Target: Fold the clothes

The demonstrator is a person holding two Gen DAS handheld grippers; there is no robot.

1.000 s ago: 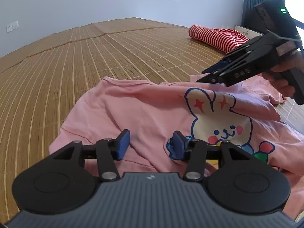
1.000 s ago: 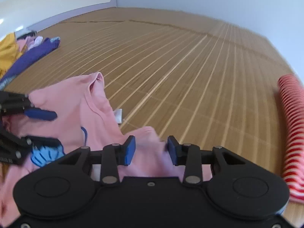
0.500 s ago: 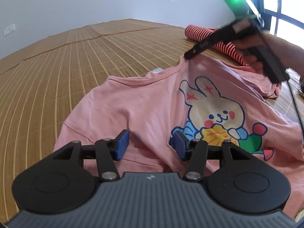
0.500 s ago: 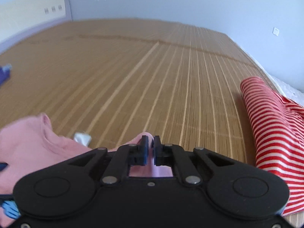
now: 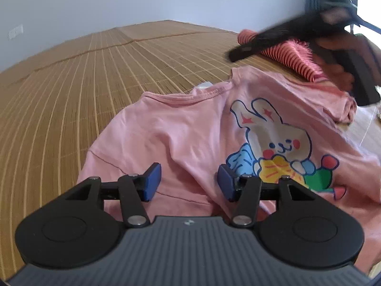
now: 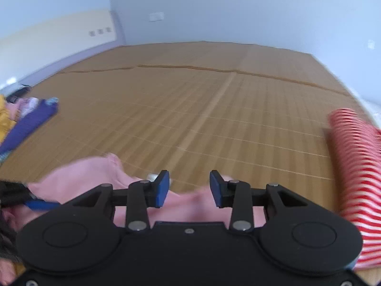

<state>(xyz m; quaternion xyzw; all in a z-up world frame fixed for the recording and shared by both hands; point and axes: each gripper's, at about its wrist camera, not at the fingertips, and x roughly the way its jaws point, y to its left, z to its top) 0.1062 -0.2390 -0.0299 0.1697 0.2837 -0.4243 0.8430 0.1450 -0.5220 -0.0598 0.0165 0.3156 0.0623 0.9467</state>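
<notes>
- The pink T-shirt [image 5: 190, 128] lies spread on the bamboo mat [image 5: 95, 76], in the centre and right of the left wrist view, with the rabbit print [image 5: 273, 140] facing up.
- It looks light, soft and limp, so I judge it will sag and wrinkle when lifted. The ribbed collar [image 5: 190, 96] and the shoulder seams seem the firmest places to pinch.
- The left gripper [image 5: 189, 182] hovers low over the lower part of the shirt. Its jaws are wide apart and hold nothing.
- The right gripper [image 6: 189, 188] is near the collar end of the shirt. Its jaws are opening, and no cloth is pinched between the blue pads [image 6: 162, 188]; the fabric lies below them.
- In the upper right of the left wrist view, the right gripper appears blurred above the shoulder of the shirt.
- A red and white striped garment [image 6: 352, 166] lies close at the right; it may hinder spreading that sleeve.
- A purple garment [image 6: 31, 124] and a yellow garment [image 6: 3, 119] lie at the left edge of the right wrist view, well apart.
</notes>
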